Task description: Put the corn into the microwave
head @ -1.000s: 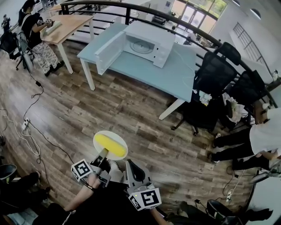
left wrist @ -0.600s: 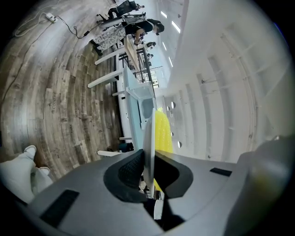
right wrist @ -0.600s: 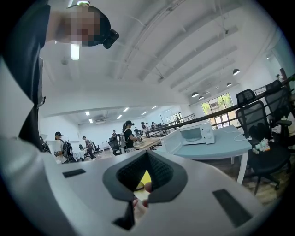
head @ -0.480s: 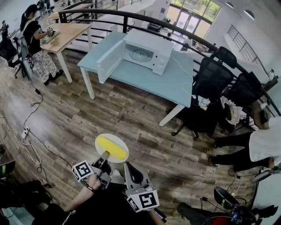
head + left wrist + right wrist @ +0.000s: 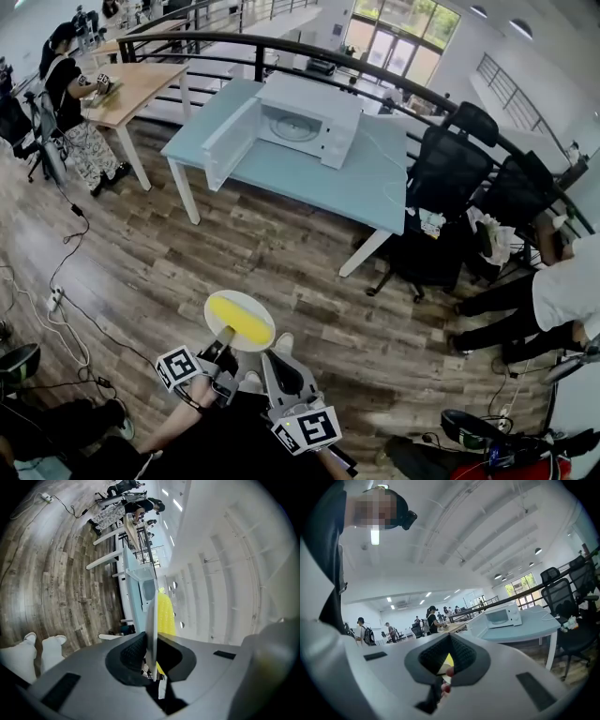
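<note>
Left gripper [image 5: 225,337] clamps the plate [image 5: 255,306] rim at lower centre, holding the corn [image 5: 234,317] level for the open microwave [image 5: 309,117]; right gripper [image 5: 273,355] is closed, empty.

Corn [image 5: 234,319] is lying on a plate [image 5: 255,307].
A microwave [image 5: 323,117] is sitting on a table [image 5: 319,178] well beyond it, with chairs [image 5: 450,169] standing to the right.

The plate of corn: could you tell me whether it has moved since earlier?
Yes: the plate has come slightly nearer the blue table; less floor separates them.
</note>
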Available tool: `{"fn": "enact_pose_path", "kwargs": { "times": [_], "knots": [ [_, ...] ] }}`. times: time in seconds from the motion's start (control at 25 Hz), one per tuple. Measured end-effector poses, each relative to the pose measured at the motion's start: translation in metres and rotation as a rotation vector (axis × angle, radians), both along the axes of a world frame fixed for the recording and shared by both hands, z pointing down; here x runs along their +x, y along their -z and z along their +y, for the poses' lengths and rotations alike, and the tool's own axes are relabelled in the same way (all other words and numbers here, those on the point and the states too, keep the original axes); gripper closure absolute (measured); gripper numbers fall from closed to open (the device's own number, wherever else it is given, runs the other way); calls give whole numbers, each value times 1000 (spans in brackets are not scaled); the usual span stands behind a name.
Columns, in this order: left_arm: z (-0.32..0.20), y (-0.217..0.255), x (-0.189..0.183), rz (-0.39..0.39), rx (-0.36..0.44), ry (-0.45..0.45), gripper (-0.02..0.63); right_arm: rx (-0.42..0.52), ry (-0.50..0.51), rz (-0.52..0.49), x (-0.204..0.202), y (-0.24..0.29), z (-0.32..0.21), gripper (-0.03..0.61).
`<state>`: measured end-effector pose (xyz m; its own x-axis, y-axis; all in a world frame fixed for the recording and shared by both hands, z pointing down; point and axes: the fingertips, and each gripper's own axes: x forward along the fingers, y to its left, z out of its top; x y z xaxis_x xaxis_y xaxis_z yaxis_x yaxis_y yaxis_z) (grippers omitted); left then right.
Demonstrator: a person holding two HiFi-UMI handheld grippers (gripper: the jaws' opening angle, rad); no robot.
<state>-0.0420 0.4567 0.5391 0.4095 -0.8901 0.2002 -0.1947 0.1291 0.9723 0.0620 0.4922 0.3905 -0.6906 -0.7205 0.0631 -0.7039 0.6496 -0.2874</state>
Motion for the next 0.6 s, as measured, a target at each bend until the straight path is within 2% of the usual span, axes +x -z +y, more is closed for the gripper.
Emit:
{"fn": "enact_pose_path", "kwargs": {
  "times": [0.6],
  "knots": [
    [-30,-2,-16,-15,3,25,583,-13,39,1,-13,-8,-42,569]
  ]
}}
